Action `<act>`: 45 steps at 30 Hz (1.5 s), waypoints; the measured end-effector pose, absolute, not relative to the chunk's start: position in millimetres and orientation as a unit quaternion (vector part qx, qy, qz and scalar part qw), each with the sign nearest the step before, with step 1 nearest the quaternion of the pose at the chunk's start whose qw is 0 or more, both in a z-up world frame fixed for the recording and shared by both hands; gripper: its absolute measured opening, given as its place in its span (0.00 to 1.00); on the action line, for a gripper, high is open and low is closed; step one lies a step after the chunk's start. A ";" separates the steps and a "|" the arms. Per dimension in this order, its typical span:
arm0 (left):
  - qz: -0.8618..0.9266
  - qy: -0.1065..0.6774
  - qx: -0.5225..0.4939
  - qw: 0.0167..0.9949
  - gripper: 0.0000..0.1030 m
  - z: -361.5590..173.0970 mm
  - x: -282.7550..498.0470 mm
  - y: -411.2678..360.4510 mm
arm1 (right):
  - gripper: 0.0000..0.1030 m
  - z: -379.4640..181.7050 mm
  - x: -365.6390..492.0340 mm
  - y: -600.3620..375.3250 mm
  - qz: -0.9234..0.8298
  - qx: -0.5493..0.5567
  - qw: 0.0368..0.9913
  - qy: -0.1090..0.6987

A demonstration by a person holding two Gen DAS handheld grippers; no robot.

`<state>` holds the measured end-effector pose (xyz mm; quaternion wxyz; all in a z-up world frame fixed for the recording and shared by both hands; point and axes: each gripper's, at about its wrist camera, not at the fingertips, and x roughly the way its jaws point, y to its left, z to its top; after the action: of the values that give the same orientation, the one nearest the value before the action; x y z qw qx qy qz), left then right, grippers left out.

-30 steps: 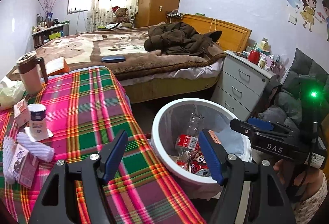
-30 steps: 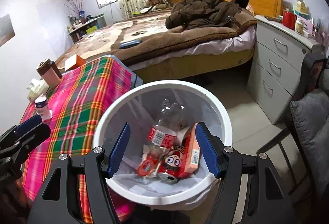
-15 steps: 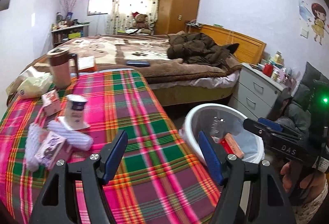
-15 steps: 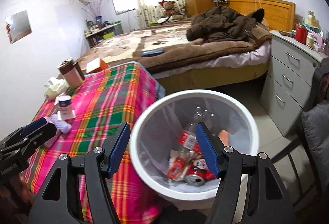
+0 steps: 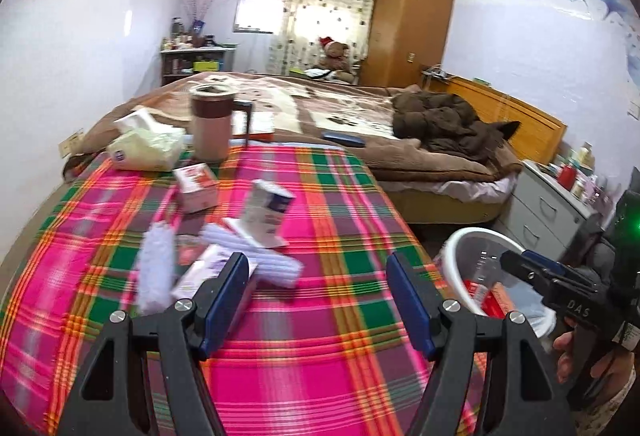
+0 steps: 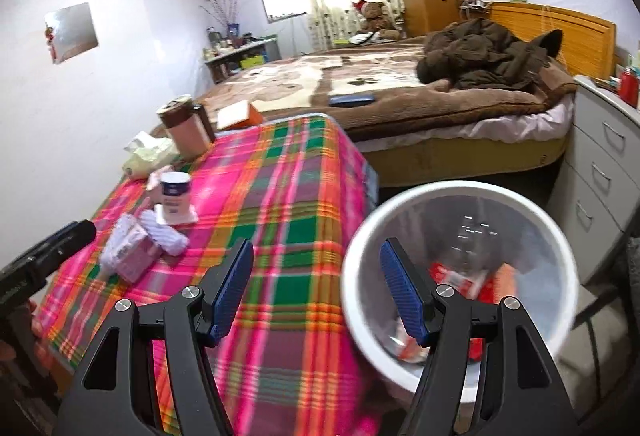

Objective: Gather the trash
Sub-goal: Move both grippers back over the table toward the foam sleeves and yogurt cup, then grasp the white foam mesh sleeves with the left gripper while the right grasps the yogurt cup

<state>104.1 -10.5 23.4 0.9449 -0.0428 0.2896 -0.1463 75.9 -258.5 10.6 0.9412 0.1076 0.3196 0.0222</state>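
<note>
Leftmost, on the plaid tablecloth (image 5: 320, 316), a cluster of small items is recorded: a yellow tissue pack (image 5: 146, 148) at the far left edge, a brown lidded mug (image 5: 212, 124) just beside it, a small red-and-white carton (image 5: 197, 186) nearer the camera, then a white ribbed foam sleeve (image 5: 155, 272), a pale purple packet (image 5: 208, 270) and a white cup with a blue label (image 5: 266, 210) set on a square coaster; blur prevents finer detail. The left gripper (image 5: 318, 300) is held above the cloth with its blue-padded fingers spread wide and nothing between them, the purple packet lying just beyond the left finger. To the right, off the table's edge, the white trash bin (image 6: 360, 260) is seen standing on the floor beside the table, lined with a clear bag and containing red-labelled wrappers and an orange item. The right gripper (image 6: 316, 292) is held over the gap between table edge and bin, fingers likewise spread and nothing held. Farther right, a bed (image 6: 460, 108) bearing a brown coat (image 6: 480, 52) and a grey drawer unit (image 6: 600, 156) are noted.
</note>
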 end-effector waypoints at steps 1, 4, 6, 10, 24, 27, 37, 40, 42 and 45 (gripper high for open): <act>-0.141 0.291 -0.044 0.945 0.71 22.3 105.2 -3.9 | 0.66 10.7 78.9 -253.4 0.034 0.110 0.941 0.317; -0.120 0.294 -0.050 0.947 0.71 17.9 108.3 16.4 | 0.66 9.7 86.9 -239.3 0.057 0.111 0.941 0.314; -0.107 0.296 -0.056 0.947 0.71 14.7 110.9 30.9 | 0.66 8.8 92.4 -228.6 0.069 0.104 0.942 0.311; -0.086 0.304 -0.064 0.947 0.71 8.2 116.5 53.4 | 0.66 7.6 106.9 -205.3 0.088 0.085 0.941 0.315; -0.039 0.343 -0.071 0.936 0.71 -18.4 145.6 98.2 | 0.66 -0.6 147.5 -168.2 0.129 0.097 0.925 0.343; -0.038 0.357 -0.073 0.931 0.71 -27.4 155.6 101.9 | 0.66 -4.1 159.2 -158.1 0.144 0.091 0.921 0.350; -0.043 0.392 -0.085 0.915 0.71 -48.5 181.8 111.6 | 0.66 -20.3 194.5 -129.5 0.171 0.089 0.903 0.384; -0.046 0.396 -0.079 0.914 0.71 -51.2 186.3 110.0 | 0.66 -23.5 201.7 -126.1 0.171 0.097 0.901 0.388; -0.047 0.402 -0.079 0.911 0.71 -53.4 190.3 110.3 | 0.66 -23.8 205.8 -124.3 0.171 0.098 0.900 0.389; -0.044 0.406 -0.081 0.909 0.71 -55.4 194.3 111.6 | 0.66 -23.8 213.3 -120.6 0.171 0.100 0.898 0.392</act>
<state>194.3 111.6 -55.4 0.9094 -0.0810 0.4056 -0.0436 213.3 -120.6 -23.8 0.8984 0.0999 0.3922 0.1707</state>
